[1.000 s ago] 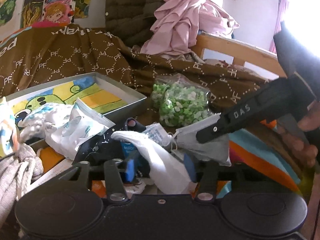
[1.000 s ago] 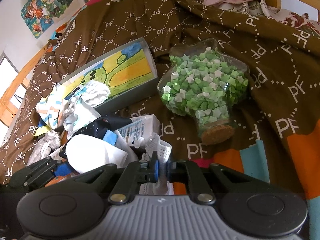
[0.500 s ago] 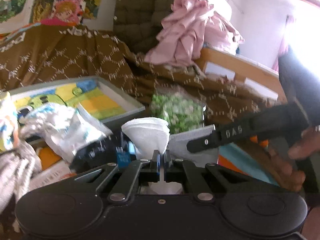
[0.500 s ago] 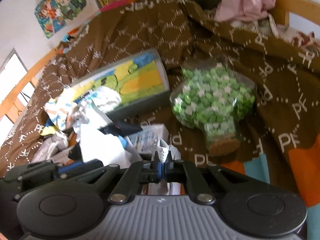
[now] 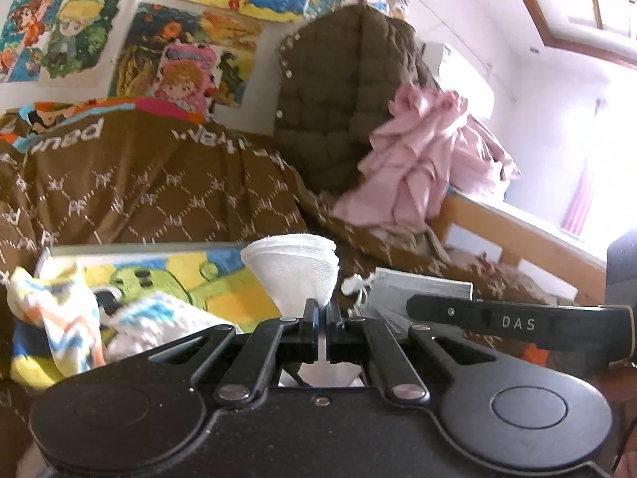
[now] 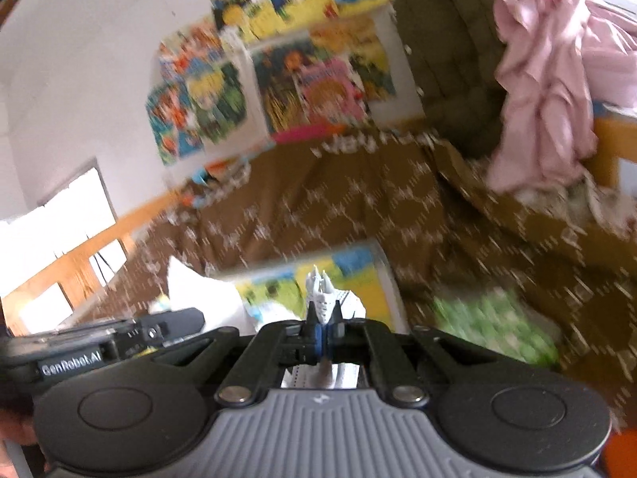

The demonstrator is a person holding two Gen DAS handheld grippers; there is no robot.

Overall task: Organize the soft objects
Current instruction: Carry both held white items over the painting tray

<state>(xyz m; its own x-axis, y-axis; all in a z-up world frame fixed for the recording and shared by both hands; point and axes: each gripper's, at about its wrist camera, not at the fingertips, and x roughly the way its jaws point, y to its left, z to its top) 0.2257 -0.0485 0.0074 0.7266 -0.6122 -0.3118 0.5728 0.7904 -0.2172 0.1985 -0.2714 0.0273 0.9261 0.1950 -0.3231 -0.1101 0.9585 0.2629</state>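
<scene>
My left gripper (image 5: 321, 318) is shut on a folded white cloth (image 5: 292, 273) and holds it up above the bed. My right gripper (image 6: 321, 320) is shut on a grey face mask (image 6: 322, 298); the mask also shows in the left wrist view (image 5: 422, 285), held level to the right of the cloth. A grey box with a yellow and green cartoon bottom (image 5: 199, 279) lies on the bed behind the cloth, with a white and blue cloth (image 5: 159, 314) and a striped sock (image 5: 51, 318) at its near left. The right wrist view is blurred.
A brown patterned blanket (image 5: 159, 187) covers the bed. A brown quilted jacket (image 5: 338, 99) and pink clothes (image 5: 418, 167) are piled at the back right by the wooden bed rail (image 5: 517, 231). A bag of green stars (image 6: 493, 326) lies right of the box.
Both grippers have risen with their loads, and the views tilted up towards the wall posters. One second ago the left gripper was open around the white cloth; it has since shut on it.
</scene>
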